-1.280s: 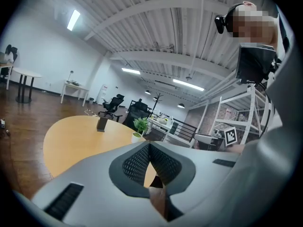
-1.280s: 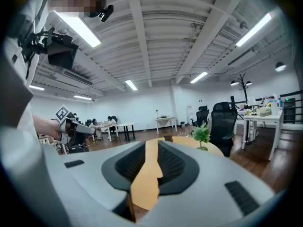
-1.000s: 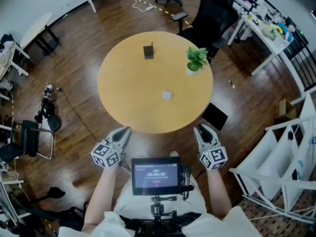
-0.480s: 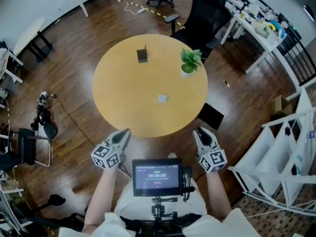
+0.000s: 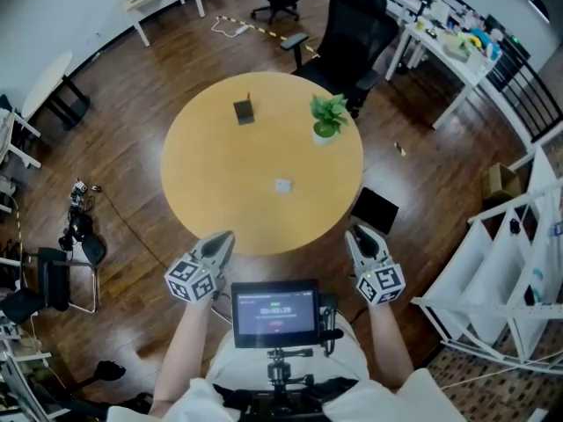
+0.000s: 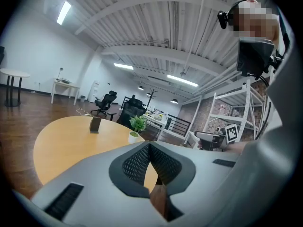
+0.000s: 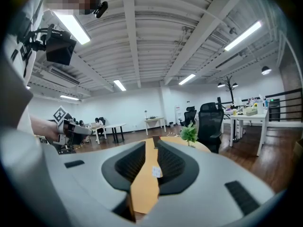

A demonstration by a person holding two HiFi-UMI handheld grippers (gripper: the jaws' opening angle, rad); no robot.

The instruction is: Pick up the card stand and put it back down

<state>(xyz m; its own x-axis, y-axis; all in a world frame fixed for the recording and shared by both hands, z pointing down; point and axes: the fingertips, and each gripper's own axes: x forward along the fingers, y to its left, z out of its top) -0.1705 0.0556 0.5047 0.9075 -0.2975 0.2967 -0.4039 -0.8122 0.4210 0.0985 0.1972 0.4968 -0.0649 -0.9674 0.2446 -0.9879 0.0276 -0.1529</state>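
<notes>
Task not started. Card stand [image 5: 244,111] stands upright on the far side of the round surface [image 5: 211,200], well apart from both grippers. Left gripper [image 5: 221,242] jaws meet at the tips, empty. Right gripper [image 5: 359,235] jaws are narrowly parted, empty. Approach, pick-up and set-down all remain.

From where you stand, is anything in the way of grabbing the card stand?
Nothing tall does. Between the left gripper, the right gripper and the card stand is bare table, except a small white thing lying flat near the middle. The potted plant stands off to the stand's right.
</notes>
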